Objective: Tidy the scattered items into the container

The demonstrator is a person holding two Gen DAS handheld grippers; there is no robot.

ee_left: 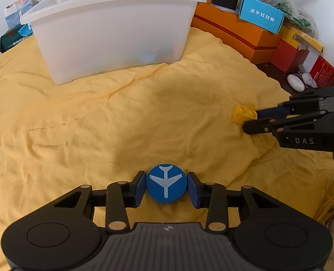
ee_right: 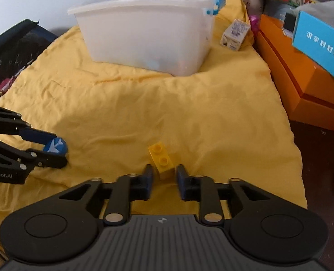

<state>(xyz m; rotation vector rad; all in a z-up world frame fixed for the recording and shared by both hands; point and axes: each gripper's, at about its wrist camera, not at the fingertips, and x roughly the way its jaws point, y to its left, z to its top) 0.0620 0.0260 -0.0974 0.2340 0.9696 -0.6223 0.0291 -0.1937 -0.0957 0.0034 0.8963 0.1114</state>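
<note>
My left tool pinches a round blue airplane disc; my right tool stands spread around a studded yellow brick, both before the translucent tub on wrinkled yellow cloth.

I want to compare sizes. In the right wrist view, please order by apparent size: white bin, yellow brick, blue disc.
1. White bin
2. Yellow brick
3. Blue disc, partly hidden; close to the brick, so unsure.
</note>
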